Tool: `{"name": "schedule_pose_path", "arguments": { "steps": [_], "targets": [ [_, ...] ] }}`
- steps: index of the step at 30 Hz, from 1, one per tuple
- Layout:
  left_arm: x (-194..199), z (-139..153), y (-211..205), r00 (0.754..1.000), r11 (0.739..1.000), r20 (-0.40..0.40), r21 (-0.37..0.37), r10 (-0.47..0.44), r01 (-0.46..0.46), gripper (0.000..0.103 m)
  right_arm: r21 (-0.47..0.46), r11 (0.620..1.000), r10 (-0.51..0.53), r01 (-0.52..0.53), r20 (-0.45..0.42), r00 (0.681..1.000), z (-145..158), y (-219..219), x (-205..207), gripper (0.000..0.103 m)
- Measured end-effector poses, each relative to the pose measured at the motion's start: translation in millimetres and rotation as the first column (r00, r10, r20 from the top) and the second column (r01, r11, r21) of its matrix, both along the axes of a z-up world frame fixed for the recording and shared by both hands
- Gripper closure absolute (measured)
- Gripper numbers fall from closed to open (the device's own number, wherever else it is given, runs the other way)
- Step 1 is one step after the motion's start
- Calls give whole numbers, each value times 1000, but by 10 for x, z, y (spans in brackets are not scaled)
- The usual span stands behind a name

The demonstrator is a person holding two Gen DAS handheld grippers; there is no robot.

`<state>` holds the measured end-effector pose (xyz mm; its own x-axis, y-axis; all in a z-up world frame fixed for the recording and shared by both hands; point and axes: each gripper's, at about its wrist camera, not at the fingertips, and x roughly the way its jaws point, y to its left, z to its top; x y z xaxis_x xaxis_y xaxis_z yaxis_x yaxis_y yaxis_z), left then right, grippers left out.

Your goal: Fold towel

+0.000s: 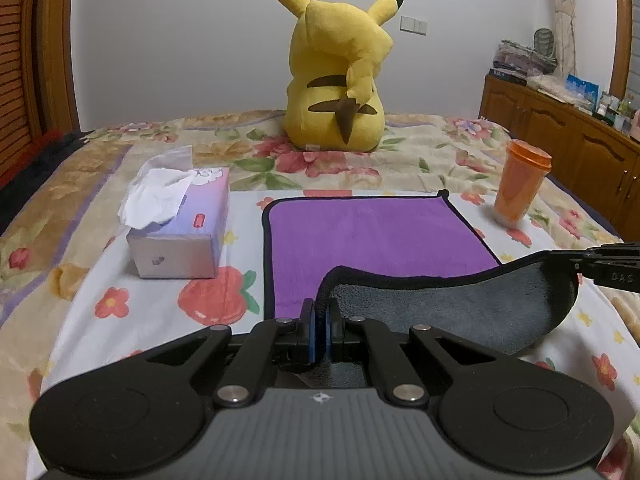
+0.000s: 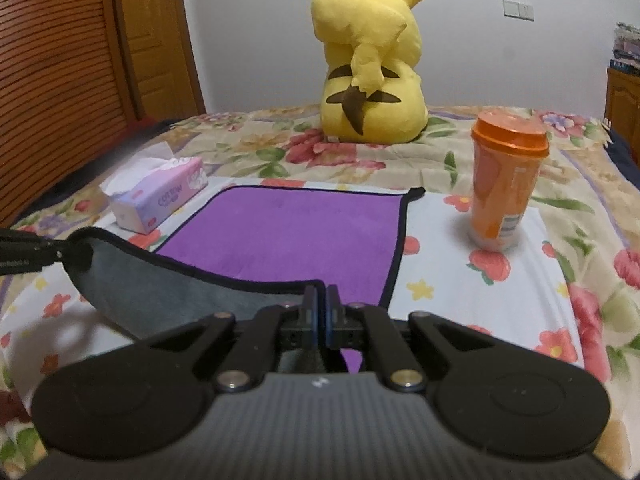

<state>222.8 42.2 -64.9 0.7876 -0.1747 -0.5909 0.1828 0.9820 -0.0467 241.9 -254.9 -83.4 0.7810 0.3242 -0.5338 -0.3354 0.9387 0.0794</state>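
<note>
A purple towel with a black hem and a grey underside lies on the flowered bedspread; it also shows in the right wrist view. My left gripper is shut on the towel's near left corner. My right gripper is shut on the near right corner. Both corners are lifted off the bed, so the near edge hangs between the grippers with its grey underside showing. The far half lies flat. Each gripper shows at the edge of the other's view, the right one in the left wrist view.
A tissue box stands left of the towel. An orange lidded cup stands to its right. A yellow plush toy sits behind, by the wall. A wooden cabinet is at the far right, wooden doors at the left.
</note>
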Motion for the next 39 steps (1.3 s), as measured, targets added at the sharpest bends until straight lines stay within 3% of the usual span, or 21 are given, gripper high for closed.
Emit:
{"name": "schedule_pose_path", "arguments": {
  "steps": [19,39],
  "targets": [
    [102,253,-125,999,1000,46,13,-14,13,96,8,1000,-1,1,87,996,253,13,-3,99],
    [654,427,-112,995,1000,94,23,-19,17,96,-47,999,16,-9,158,987,488,27,490,99]
  ]
}}
